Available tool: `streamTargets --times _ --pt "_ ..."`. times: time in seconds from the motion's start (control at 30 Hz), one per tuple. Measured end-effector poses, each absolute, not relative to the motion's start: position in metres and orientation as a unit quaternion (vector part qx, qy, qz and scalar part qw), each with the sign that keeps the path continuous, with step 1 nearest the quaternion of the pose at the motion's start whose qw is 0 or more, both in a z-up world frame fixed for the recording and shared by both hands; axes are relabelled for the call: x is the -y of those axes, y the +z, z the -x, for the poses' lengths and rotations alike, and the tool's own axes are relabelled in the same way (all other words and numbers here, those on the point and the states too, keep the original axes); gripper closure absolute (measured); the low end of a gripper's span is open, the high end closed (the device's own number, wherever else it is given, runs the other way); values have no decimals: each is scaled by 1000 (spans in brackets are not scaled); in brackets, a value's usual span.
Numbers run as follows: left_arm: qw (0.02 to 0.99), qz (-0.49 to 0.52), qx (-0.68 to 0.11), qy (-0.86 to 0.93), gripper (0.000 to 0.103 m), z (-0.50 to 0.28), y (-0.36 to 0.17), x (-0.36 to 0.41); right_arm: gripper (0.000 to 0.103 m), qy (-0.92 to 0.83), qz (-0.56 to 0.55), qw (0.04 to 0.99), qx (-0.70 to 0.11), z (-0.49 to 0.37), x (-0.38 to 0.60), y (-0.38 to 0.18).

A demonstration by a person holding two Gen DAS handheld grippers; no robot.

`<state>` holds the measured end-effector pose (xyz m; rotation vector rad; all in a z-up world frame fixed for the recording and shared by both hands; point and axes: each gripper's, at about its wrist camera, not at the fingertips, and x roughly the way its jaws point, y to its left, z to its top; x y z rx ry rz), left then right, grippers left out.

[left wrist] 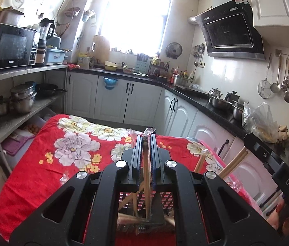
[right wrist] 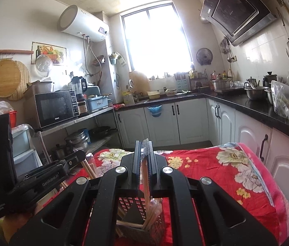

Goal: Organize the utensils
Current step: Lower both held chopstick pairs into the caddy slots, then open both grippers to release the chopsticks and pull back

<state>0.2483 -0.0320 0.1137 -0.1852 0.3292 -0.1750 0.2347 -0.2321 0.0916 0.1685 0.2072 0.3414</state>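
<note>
Two grippers each pinch a plastic-wrapped pair of chopsticks above the holder. The left gripper (left wrist: 146, 138) is closed on its chopsticks (left wrist: 146, 164), and the right gripper (right wrist: 143, 146) is likewise clamped on its own pair (right wrist: 145, 174). Both pairs run lengthwise along the fingers, their lower ends pointing down toward the perforated holder (right wrist: 156, 223), which stands directly beneath both tools. More chopsticks lean inside the holder, so the incoming ends probably need to slip between them. Neither arm looks clearly nearer the holder. Under the holder lies the red floral cloth (left wrist: 52, 164). Beyond the holder run white cabinets (left wrist: 113, 98) and the dark counter (left wrist: 205, 102), well apart.
</note>
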Motion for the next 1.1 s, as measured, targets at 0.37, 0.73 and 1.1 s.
streamTargets --times 0.37,0.73,1.1 --pt "971 99 -197 -95 98 -230 107 23 84 165 -94 973 -131 -221 238 84" --pt "966 98 -212 -107 66 -210 104 12 62 162 -92 972 -145 -201 235 82" --pt "961 107 -220 -125 31 -182 105 1 42 167 -83 968 -166 -176 228 72"
